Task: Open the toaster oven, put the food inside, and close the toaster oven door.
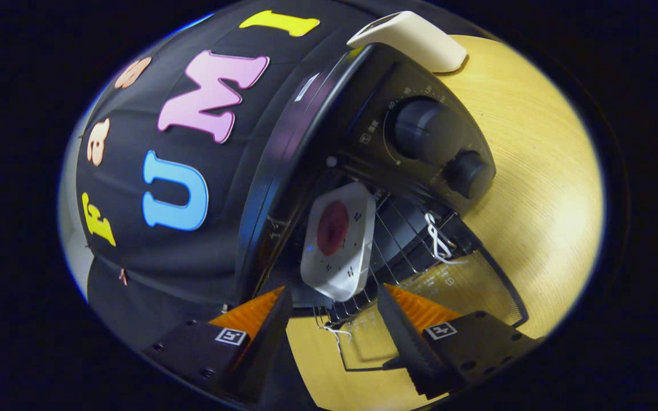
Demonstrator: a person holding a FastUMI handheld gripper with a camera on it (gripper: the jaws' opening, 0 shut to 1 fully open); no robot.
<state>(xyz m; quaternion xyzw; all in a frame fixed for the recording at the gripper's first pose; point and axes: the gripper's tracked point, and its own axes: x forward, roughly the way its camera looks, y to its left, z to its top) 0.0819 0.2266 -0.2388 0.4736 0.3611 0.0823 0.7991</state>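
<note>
The toaster oven [329, 148] is standing open at frame centre, its door [443, 297] lying flat ahead of the fingers [403, 325], which are spread apart with bare bench [540, 188] showing between them. A white plate [340, 242] is occupying the wire rack [397, 240], narrowing the opening.

My one camera rides the gripper [332, 319], tilted, looking forward along the parted fingers, close, straight into the open toaster oven [363, 171].
</note>
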